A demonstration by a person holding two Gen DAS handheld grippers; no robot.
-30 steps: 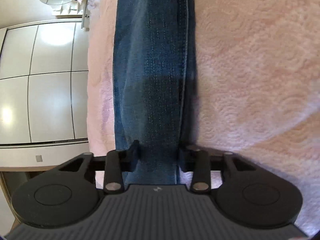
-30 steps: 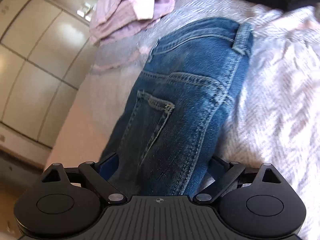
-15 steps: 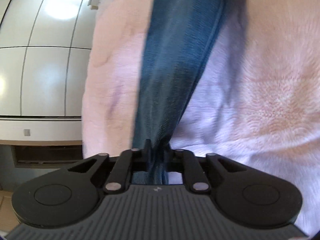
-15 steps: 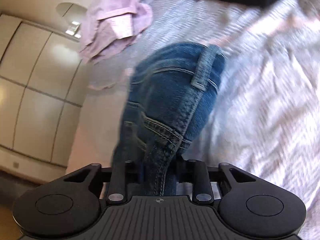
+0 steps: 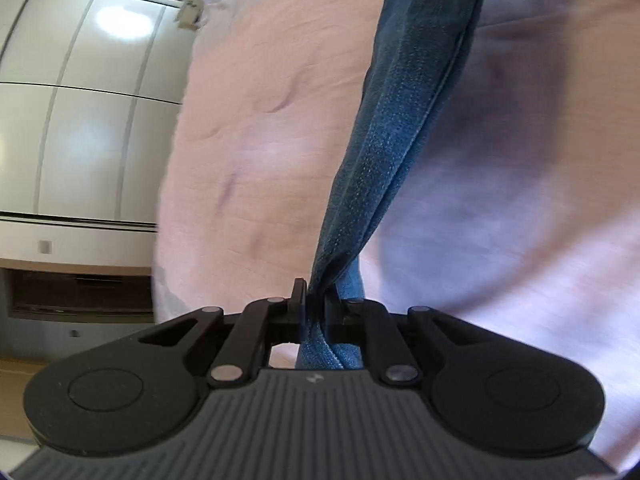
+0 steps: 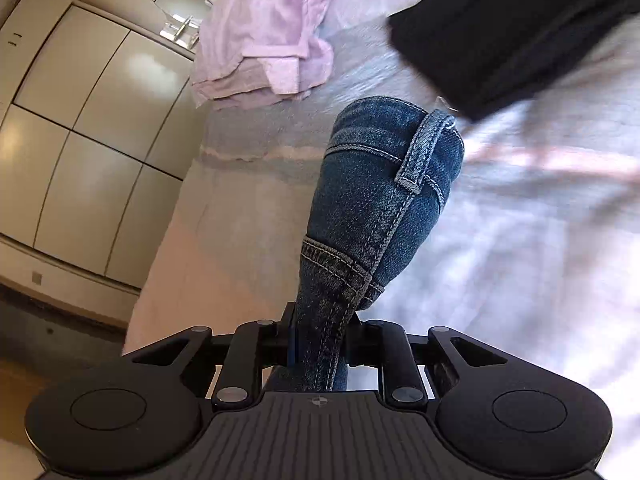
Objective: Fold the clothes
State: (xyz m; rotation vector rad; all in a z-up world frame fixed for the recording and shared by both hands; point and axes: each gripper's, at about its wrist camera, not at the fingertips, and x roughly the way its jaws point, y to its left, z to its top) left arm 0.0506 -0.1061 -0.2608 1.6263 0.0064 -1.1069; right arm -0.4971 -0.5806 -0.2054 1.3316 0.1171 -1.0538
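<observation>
Jeans (image 6: 372,216) above bed edge (image 6: 168,248)

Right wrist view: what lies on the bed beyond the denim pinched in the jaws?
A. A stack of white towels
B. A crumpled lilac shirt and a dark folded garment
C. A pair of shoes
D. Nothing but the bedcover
B: past the jeans clamped in the right gripper, a crumpled lilac shirt lies at upper left on the bedcover and a dark folded garment at upper right.
</observation>
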